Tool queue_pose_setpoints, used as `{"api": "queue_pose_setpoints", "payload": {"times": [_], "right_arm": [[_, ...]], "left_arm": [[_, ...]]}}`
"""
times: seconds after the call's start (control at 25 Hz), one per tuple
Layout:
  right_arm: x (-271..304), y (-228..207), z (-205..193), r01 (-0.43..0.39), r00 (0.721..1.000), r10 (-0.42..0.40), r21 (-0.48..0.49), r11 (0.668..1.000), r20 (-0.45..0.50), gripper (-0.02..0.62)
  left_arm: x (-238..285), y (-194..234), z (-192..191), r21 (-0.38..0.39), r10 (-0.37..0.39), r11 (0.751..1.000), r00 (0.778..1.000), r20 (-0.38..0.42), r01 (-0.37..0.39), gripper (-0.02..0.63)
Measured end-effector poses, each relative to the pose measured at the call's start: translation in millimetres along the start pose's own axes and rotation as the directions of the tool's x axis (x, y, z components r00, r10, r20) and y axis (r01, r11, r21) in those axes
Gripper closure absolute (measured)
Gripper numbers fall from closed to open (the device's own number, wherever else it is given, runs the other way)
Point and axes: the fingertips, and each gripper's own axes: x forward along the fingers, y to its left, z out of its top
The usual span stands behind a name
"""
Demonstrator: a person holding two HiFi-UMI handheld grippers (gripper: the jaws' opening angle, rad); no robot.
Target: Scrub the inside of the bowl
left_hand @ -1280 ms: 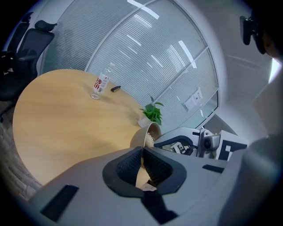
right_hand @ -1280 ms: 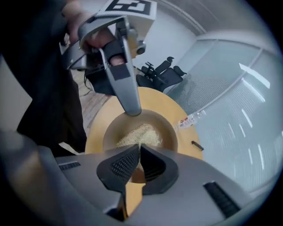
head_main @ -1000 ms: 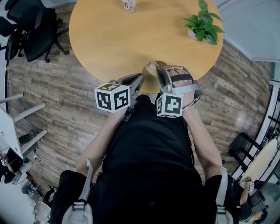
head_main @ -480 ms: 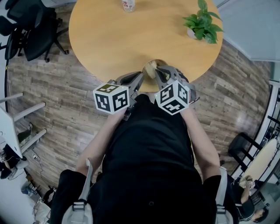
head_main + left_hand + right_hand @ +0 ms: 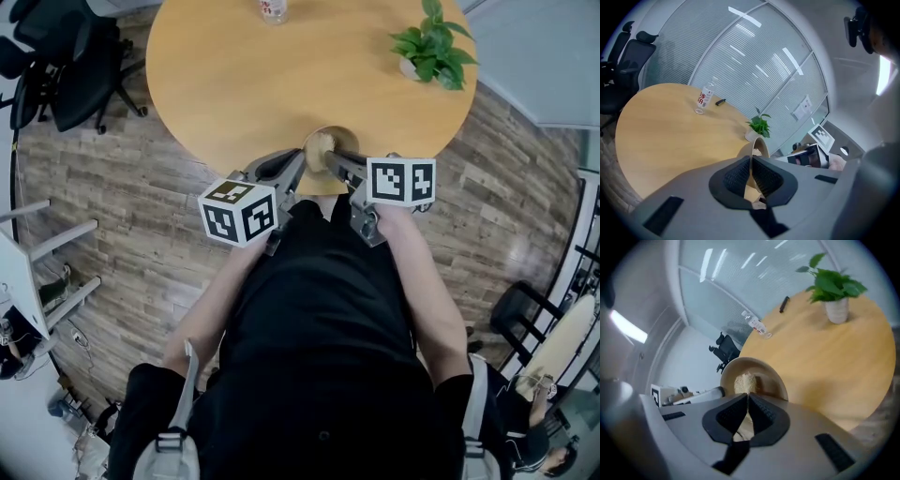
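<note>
A tan bowl [image 5: 323, 148] sits tilted at the near edge of the round wooden table [image 5: 244, 84]. My left gripper [image 5: 302, 161] is shut on the bowl's left rim; in the left gripper view the thin rim [image 5: 757, 146] runs between its dark pads [image 5: 738, 176]. My right gripper [image 5: 334, 159] reaches into the bowl from the right and is shut on a beige sponge [image 5: 744, 381], which presses against the inside of the bowl [image 5: 771, 378]. Most of the sponge is hidden by the jaws.
A potted plant [image 5: 431, 47] stands at the table's far right and a clear bottle [image 5: 274, 9] at its far edge, with a small dark object [image 5: 720, 101] near it. Black office chairs [image 5: 66, 66] stand to the left on the wooden floor.
My right gripper has rolled about its own line inside the bowl, so its marker cube has swung up and to the right. The left gripper and the bowl have stayed put.
</note>
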Motion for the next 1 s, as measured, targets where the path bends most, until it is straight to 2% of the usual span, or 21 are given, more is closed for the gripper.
{"api": "queue_pose_setpoints", "payload": {"times": [0.08,0.16,0.24,0.28,0.36,0.44,0.48,0.52,0.6,0.72,0.76,0.8,0.84,0.92,0.96,1.0], "right_arm": [[-2.6,1.6,2.7,-0.069,0.997,0.063,0.155,0.985,0.042,0.571],[-6.4,-0.8,5.6,-0.104,0.992,0.083,0.259,0.960,0.090,0.571],[-8.9,-4.2,7.6,-0.098,0.991,0.067,0.291,0.952,0.116,0.571],[-9.2,-5.2,8.3,-0.084,0.992,0.054,0.275,0.958,0.116,0.571],[-9.4,-7.5,9.7,-0.028,0.995,0.011,0.174,0.984,0.098,0.571],[-10.7,-12.9,11.4,0.078,0.995,-0.076,-0.030,0.996,0.069,0.571],[-11.4,-16.0,11.5,0.143,0.989,-0.135,-0.174,0.974,0.054,0.571],[-12.1,-18.6,11.2,0.202,0.979,-0.199,-0.328,0.923,0.045,0.571],[-12.4,-19.0,10.2,0.271,0.952,-0.301,-0.593,0.758,0.050,0.571],[-9.8,-10.5,7.5,0.250,0.930,-0.360,-0.835,0.490,0.067,0.571],[-9.3,-9.2,6.8,0.225,0.925,-0.372,-0.896,0.382,0.074,0.571],[-9.0,-8.8,5.9,0.191,0.920,-0.382,-0.948,0.255,0.083,0.571],[-8.8,-8.6,4.4,0.146,0.916,-0.390,-0.982,0.116,0.090,0.571],[-8.9,-8.7,0.2,0.042,0.911,-0.399,-0.987,-0.156,0.102,0.571],[-9.1,-9.0,-1.9,-0.005,0.911,-0.400,-0.963,-0.268,0.106,0.571],[-9.1,-9.3,-3.8,-0.046,0.911,-0.397,-0.931,-0.362,0.110,0.571]], "left_arm": [[-0.2,3.3,-0.2,-0.008,0.015,1.000,1.000,0.003,-0.015,0.583],[-1.0,4.8,-1.5,-0.014,0.020,1.000,1.000,0.002,-0.020,0.584],[-1.3,4.9,-2.5,-0.010,0.019,1.000,1.000,-0.005,-0.019,0.584],[-1.1,4.5,-2.6,-0.007,0.018,1.000,1.000,-0.009,-0.018,0.584],[-0.1,2.5,-3.0,0.000,0.012,1.000,1.000,-0.018,-0.012,0.584],[1.8,-0.3,-3.8,0.005,0.004,1.000,1.000,-0.029,-0.004,0.584],[2.7,-1.6,-4.5,0.006,-0.001,1.000,0.999,-0.035,0.001,0.584],[3.5,-2.8,-5.6,0.007,-0.006,1.000,0.999,-0.042,0.006,0.584],[4.9,-5.0,-8.0,0.003,-0.019,1.000,0.998,-0.052,0.019,0.584],[6.4,-6.7,-9.8,-0.005,-0.029,1.000,0.998,-0.061,0.029,0.584],[7.5,-7.3,-10.5,-0.009,-0.033,0.999,0.997,-0.065,0.033,0.584],[8.8,-7.7,-11.6,-0.015,-0.037,0.999,0.997,-0.072,0.036,0.584],[10.0,-8.1,-13.2,-0.021,-0.042,0.999,0.996,-0.081,0.040,0.584],[12.4,-9.1,-17.8,-0.030,-0.051,0.998,0.993,-0.105,0.048,0.584],[13.7,-9.8,-20.4,-0.033,-0.055,0.998,0.991,-0.120,0.051,0.584],[14.7,-10.3,-23.1,-0.036,-0.057,0.998,0.989,-0.136,0.053,0.584]]}}
